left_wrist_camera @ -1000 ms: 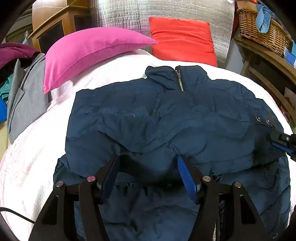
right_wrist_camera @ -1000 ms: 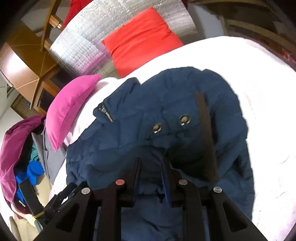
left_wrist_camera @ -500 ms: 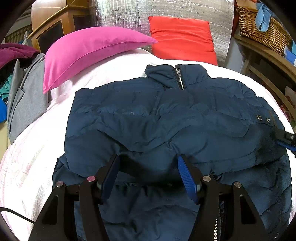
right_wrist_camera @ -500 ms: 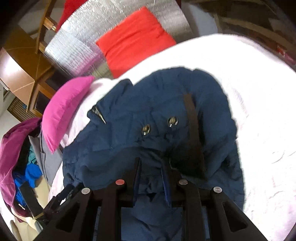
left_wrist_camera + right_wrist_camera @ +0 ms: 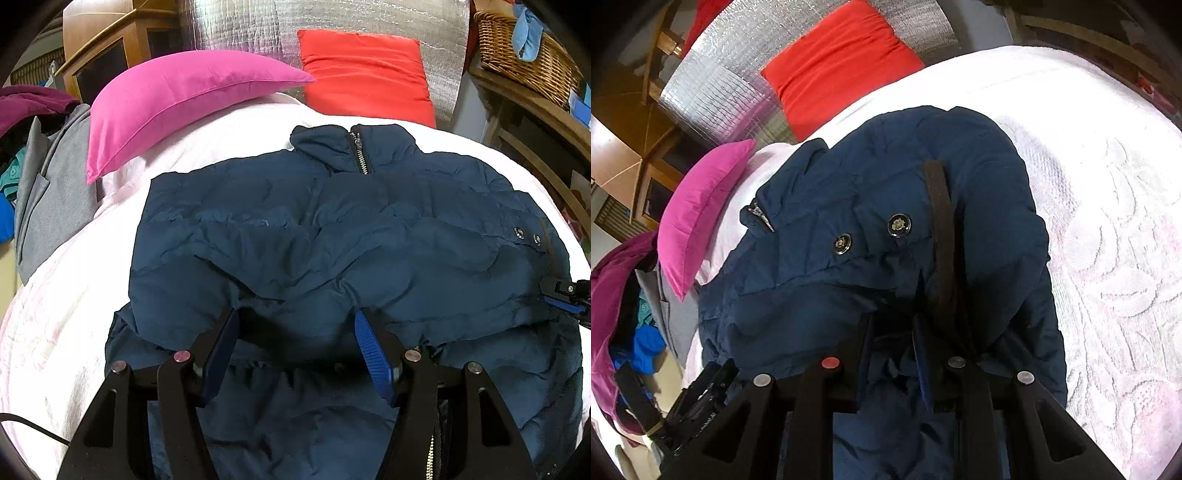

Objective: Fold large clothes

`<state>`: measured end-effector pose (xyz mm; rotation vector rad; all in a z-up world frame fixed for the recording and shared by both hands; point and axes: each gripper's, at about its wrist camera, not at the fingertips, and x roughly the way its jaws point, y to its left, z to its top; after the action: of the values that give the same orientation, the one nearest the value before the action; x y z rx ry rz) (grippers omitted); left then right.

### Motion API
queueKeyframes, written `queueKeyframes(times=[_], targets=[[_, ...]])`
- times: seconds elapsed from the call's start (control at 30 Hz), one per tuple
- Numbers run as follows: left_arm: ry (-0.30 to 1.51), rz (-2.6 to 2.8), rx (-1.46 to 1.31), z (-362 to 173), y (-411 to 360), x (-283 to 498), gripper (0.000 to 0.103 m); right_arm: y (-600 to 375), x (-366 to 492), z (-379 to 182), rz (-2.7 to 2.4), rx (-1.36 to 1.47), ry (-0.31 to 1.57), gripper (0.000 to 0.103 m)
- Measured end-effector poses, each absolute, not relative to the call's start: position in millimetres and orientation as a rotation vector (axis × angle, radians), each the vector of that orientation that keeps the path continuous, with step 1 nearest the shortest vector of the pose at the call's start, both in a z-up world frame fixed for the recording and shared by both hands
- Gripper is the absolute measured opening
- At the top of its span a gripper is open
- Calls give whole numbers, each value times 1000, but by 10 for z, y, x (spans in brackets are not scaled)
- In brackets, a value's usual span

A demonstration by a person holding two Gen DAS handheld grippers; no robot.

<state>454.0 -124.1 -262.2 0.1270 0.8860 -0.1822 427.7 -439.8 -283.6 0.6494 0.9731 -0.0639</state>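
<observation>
A navy puffer jacket [image 5: 332,240] lies on the white bedspread [image 5: 66,295], collar and zipper toward the pillows, both sleeves folded across its front. My left gripper [image 5: 295,321] is open, its blue pads either side of the folded sleeve's edge without pinching it. My right gripper [image 5: 892,325] is shut on the jacket's sleeve cuff, just below the two snap buttons [image 5: 899,225] and the dark brown strap [image 5: 940,229]. Its tip also shows at the right edge of the left wrist view [image 5: 565,295].
A pink pillow [image 5: 177,99] and a red pillow [image 5: 365,70] lie at the head of the bed. Grey and maroon clothes [image 5: 44,184] are piled at the left. A wicker basket [image 5: 524,55] stands on a wooden shelf at the right.
The right gripper has pulled the cuff further right and toward me, drawing the sleeve flatter across the jacket. The left gripper has stayed in place, open.
</observation>
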Motion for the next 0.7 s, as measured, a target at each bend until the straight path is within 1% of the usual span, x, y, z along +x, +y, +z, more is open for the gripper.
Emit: queueKeyframes(times=[0.03, 0.1, 0.13, 0.17, 0.2, 0.23, 0.33, 0.5, 0.57, 0.7], targets=[[886, -182, 125, -2604, -1225, 4531, 66, -4412, 4252, -2806, -56, 657, 971, 26], [879, -175, 117, -2538, -1162, 4496, 66, -4426, 4204, -2754, -43, 660, 962, 30], [872, -171, 114, -2501, -1123, 4475, 66, -4435, 4179, -2719, -36, 661, 955, 41], [860, -163, 110, -2445, -1064, 4437, 66, -4448, 4136, -2677, -28, 662, 944, 59], [853, -157, 107, -2409, -1019, 4408, 66, -4456, 4091, -2640, -21, 663, 930, 65], [844, -149, 106, -2373, -969, 4375, 66, -4463, 4030, -2584, -28, 648, 911, 69], [823, -121, 103, -2270, -775, 4237, 66, -4482, 3921, -2475, -44, 594, 893, 69], [788, -69, 114, -2135, -428, 3936, 67, -4570, 3686, -2371, -43, 600, 866, 69], [769, -47, 135, -2099, -302, 3783, 73, -4590, 3572, -2330, -46, 594, 855, 69], [762, -19, 168, -2103, -123, 3537, 74, -4624, 3330, -2238, -42, 580, 826, 69]])
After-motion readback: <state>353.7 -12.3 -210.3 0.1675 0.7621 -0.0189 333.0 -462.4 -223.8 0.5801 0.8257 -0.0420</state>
